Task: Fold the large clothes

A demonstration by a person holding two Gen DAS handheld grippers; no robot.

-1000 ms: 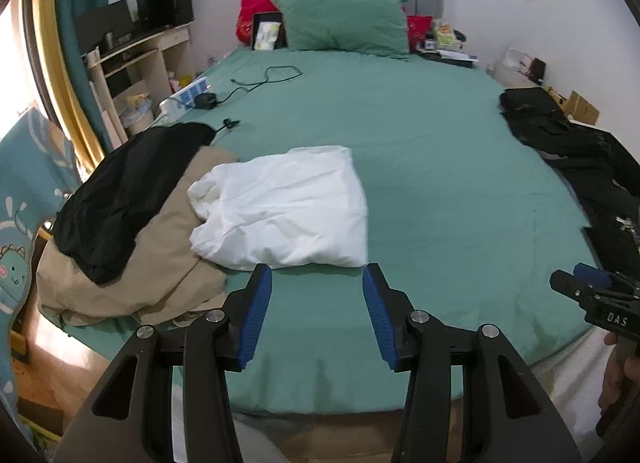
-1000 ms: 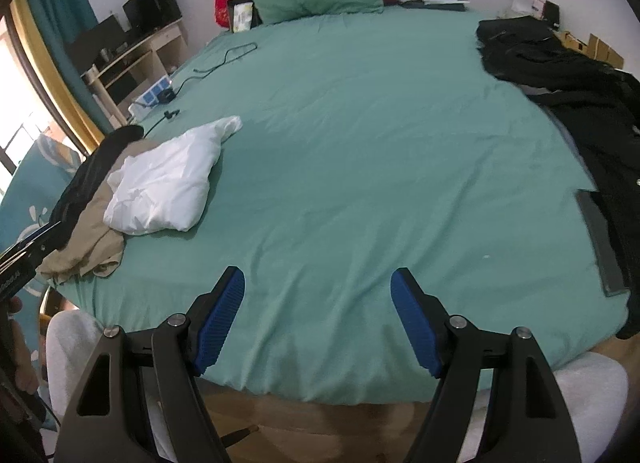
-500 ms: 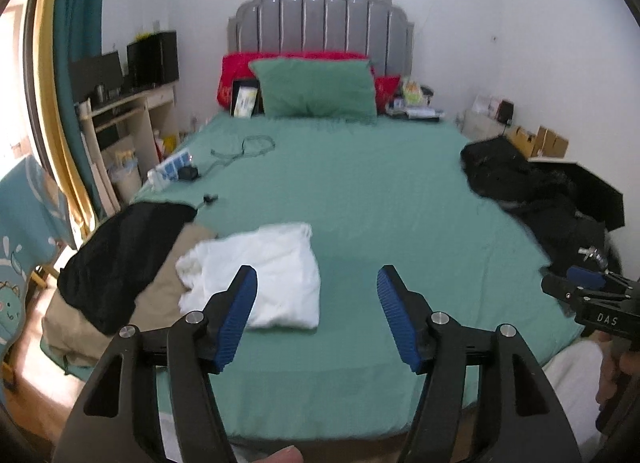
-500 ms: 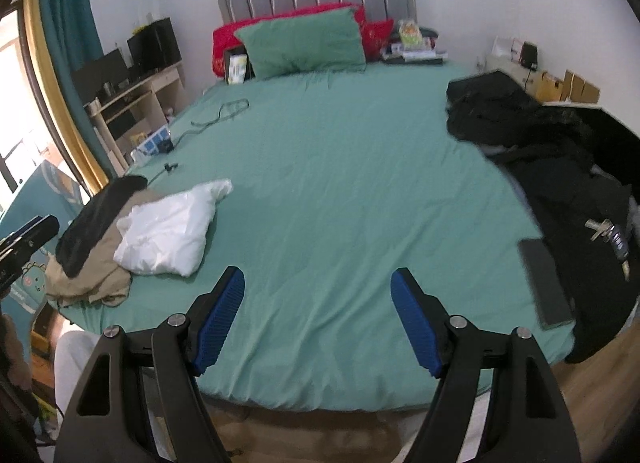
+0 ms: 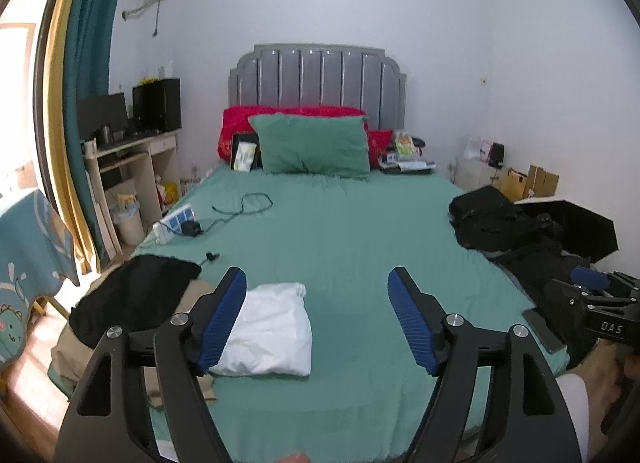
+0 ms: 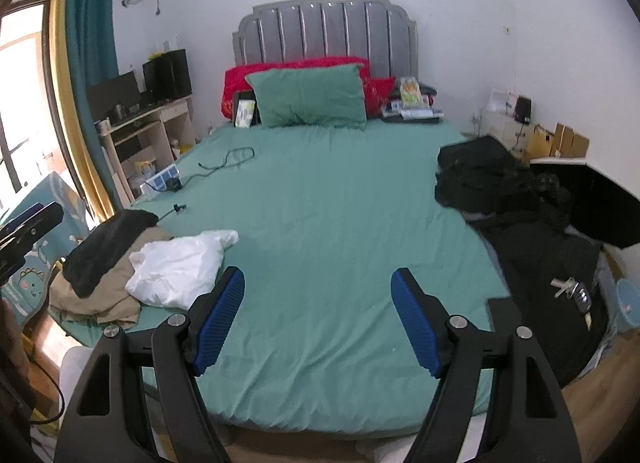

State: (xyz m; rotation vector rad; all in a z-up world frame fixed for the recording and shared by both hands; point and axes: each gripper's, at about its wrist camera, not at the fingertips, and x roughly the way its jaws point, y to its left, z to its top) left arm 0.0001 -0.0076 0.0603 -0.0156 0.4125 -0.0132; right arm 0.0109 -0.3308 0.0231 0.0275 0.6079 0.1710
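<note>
— White garment, where is it?
— Folded near the green bed's front-left edge, against tan and black clothes, long side running toward the headboard.
— Free space?
— Bare sheet mid-bed; black clothing pile along the right edge.
— Tools?
— Left gripper opening, empty; right gripper spread, empty.

My left gripper's finger covers part of the white garment. The tan garment lies partly under the black one. I can't read the bedside clutter.
</note>
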